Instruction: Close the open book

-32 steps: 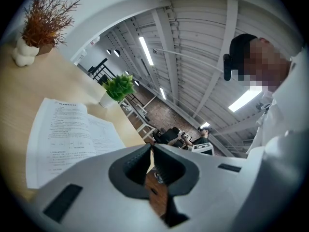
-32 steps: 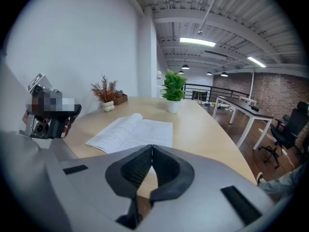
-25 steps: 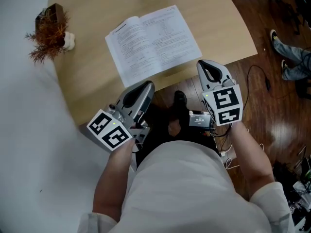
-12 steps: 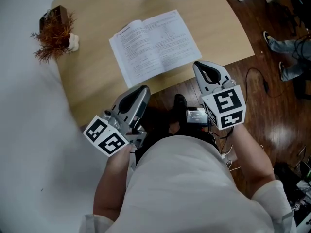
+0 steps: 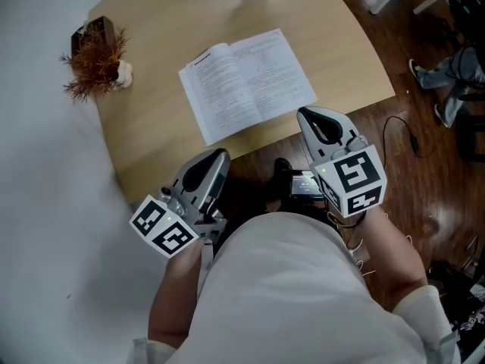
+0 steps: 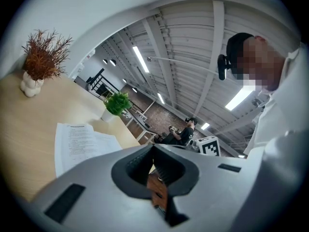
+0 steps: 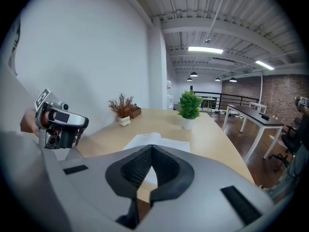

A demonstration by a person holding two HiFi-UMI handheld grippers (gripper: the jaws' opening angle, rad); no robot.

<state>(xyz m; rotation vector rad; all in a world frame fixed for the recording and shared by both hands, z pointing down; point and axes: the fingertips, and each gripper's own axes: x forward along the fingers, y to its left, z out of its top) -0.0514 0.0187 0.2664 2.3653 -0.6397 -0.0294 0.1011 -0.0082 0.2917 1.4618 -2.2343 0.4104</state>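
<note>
Fingers pressed together and empty on the left gripper (image 5: 216, 159) and right gripper (image 5: 308, 117). Both have just lifted off the light wooden tabletop's (image 5: 151, 127) near edge, where the white open book (image 5: 246, 82) lies untouched, so the closing hasn't started.

Bright, even light from ceiling strips (image 7: 205, 49); gripper views bulge, dark-cornered, slightly soft

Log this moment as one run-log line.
open book: flat on wooden table | left gripper: shut, empty, at table's near edge | right gripper: shut, empty, near book's corner | closing: not started
</note>
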